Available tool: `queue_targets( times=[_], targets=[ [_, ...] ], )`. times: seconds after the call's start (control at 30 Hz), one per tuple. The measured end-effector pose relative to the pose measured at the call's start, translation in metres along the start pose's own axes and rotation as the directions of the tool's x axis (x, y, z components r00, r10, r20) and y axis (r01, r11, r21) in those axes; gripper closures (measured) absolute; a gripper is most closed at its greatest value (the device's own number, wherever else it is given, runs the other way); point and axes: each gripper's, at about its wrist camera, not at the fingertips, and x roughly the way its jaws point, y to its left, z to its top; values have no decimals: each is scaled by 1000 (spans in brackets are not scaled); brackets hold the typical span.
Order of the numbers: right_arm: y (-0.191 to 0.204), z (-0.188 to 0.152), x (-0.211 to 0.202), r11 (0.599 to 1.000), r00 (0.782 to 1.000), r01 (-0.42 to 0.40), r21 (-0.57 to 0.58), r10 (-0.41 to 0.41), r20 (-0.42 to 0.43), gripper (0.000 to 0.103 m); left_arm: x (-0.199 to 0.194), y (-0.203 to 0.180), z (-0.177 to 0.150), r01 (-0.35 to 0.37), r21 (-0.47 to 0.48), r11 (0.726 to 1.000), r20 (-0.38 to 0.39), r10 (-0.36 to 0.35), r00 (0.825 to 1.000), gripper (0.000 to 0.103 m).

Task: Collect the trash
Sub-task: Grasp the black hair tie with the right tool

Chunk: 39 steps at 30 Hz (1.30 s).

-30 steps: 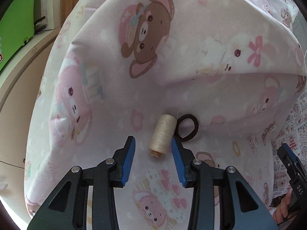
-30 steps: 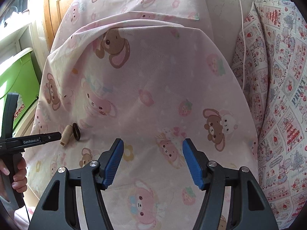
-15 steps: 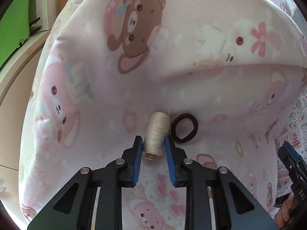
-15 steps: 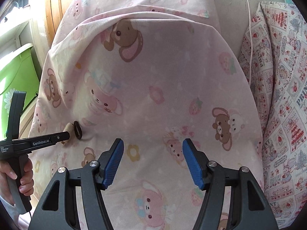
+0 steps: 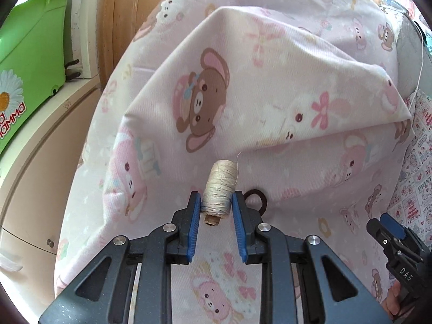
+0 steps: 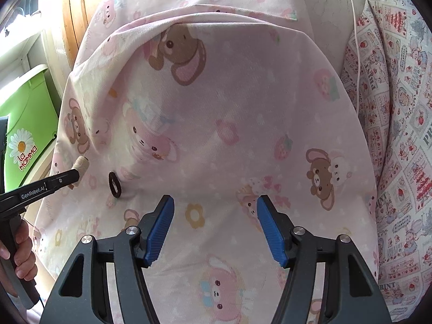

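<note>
My left gripper (image 5: pixel 216 202) is shut on a cream spool of thread (image 5: pixel 219 186) and holds it lifted above the pink bear-print bed sheet (image 5: pixel 270 108). The spool also shows in the right wrist view (image 6: pixel 80 165), in the left gripper's tip at far left. A black hair tie (image 5: pixel 259 198) lies on the sheet just right of the left gripper; in the right wrist view it (image 6: pixel 114 184) lies ahead and left of my right gripper (image 6: pixel 215 226). The right gripper is open and empty over the sheet.
A green plastic bin (image 5: pixel 29 62) with a daisy label stands at the left beside the bed, on a cream cabinet (image 5: pixel 32 167). A wooden headboard (image 5: pixel 118 13) is behind the pillow. A patterned quilt (image 6: pixel 399 135) lies at the right.
My left gripper closed on the thread spool and lifted it off the sheet, pulling back. The hair tie stayed in place. The right gripper stayed open and barely moved.
</note>
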Motion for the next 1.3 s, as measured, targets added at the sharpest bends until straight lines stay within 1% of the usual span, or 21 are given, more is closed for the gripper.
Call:
queue_targets(
  times=[0.1,0.2,0.27,0.47,0.63,0.7,0.73,0.77,0.8,0.9,0.93,1.03,1.2,1.3],
  targets=[
    [4,0,0,1000,1000,-16,3,16,1,37,-9,1,3,-20,14,1000,24,20,1000,80],
    [9,1,1,999,999,-37,2,37,2,37,-15,8,2,-47,25,999,28,46,999,80],
    [15,1,1,998,998,-56,-6,56,1,37,-16,11,1,-51,23,998,27,51,998,80],
    [36,3,1,986,988,-153,-65,153,1,37,-26,16,1,-69,35,997,51,67,996,80],
    [44,8,7,958,959,-284,-35,283,-26,37,-30,18,1,-77,36,996,56,75,996,80],
    [44,10,12,947,946,-322,14,322,-43,41,-29,19,1,-83,36,996,53,81,995,80],
    [43,11,15,937,936,-346,46,348,-55,45,-29,19,-1,-88,36,995,51,86,995,80],
    [42,12,17,926,925,-370,77,375,-60,46,-28,19,-3,-93,36,995,48,92,995,80],
    [42,13,20,918,919,-383,98,390,-61,46,-27,20,-4,-96,34,995,44,95,995,80],
    [48,15,30,929,929,-356,103,364,-68,48,-25,21,-5,-91,33,995,39,90,995,80],
    [52,15,34,930,929,-354,103,362,-78,52,-25,22,-5,-93,36,995,40,91,995,80],
    [69,13,50,928,922,-363,80,370,-113,53,-26,23,-5,-97,36,995,43,95,995,80],
    [103,9,76,942,931,-337,-1,332,-151,53,-23,31,-5,-97,-13,995,21,98,995,80],
    [110,7,90,951,939,-309,11,307,-154,55,-22,35,-5,-103,-31,994,17,104,994,80]
  ],
)
